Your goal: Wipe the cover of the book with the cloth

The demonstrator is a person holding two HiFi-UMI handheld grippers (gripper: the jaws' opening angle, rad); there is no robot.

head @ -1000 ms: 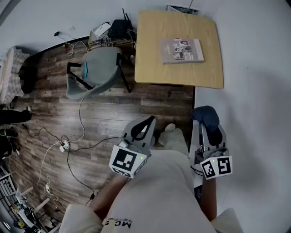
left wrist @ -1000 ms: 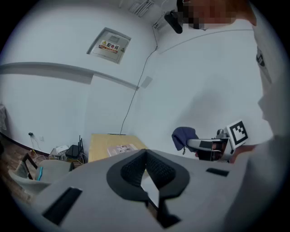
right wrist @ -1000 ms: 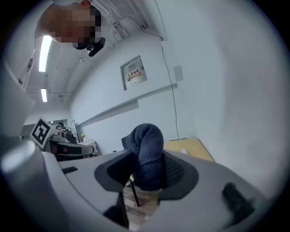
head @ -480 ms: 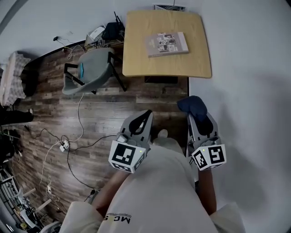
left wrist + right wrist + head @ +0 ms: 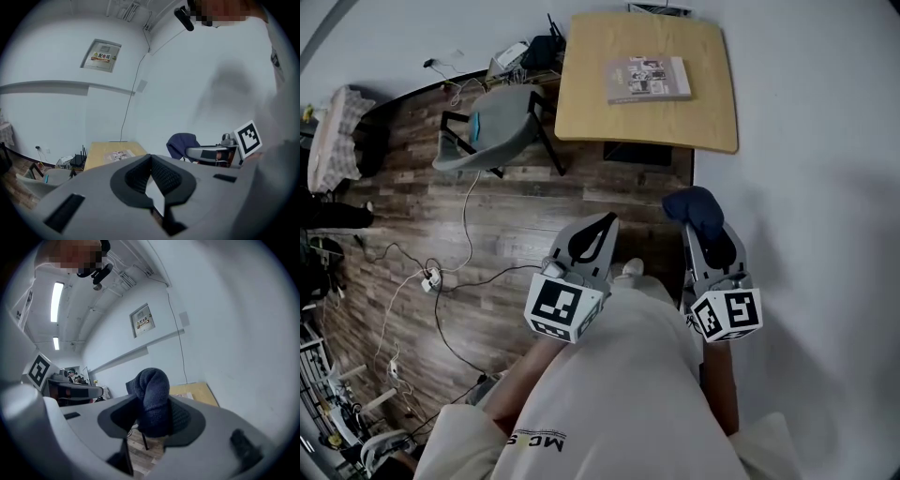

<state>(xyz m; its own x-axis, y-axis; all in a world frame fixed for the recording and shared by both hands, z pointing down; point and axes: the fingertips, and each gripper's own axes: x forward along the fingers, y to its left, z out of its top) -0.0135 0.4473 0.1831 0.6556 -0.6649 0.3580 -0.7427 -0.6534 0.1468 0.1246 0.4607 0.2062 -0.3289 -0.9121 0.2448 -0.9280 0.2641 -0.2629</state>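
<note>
A book [image 5: 648,79] with a pale cover lies flat on a small wooden table [image 5: 712,117] against the wall, far ahead of both grippers; it also shows small in the left gripper view as the book [image 5: 120,155]. My right gripper [image 5: 700,217] is shut on a dark blue cloth [image 5: 697,210], which bulges out past the jaws as the cloth [image 5: 152,400]. My left gripper [image 5: 605,224] is held level beside it, shut with nothing between its jaws, and appears as the left gripper [image 5: 150,158] in its own view.
A grey chair [image 5: 492,139] stands left of the table on the wood floor. Cables [image 5: 459,272] trail across the floor at the left, with routers and clutter [image 5: 530,54] by the table's far left corner. A white wall [image 5: 806,187] runs along the right.
The view has shifted: the table and book sit slightly higher and further right in the head view. Both grippers stay level, the right one still holding the cloth.
</note>
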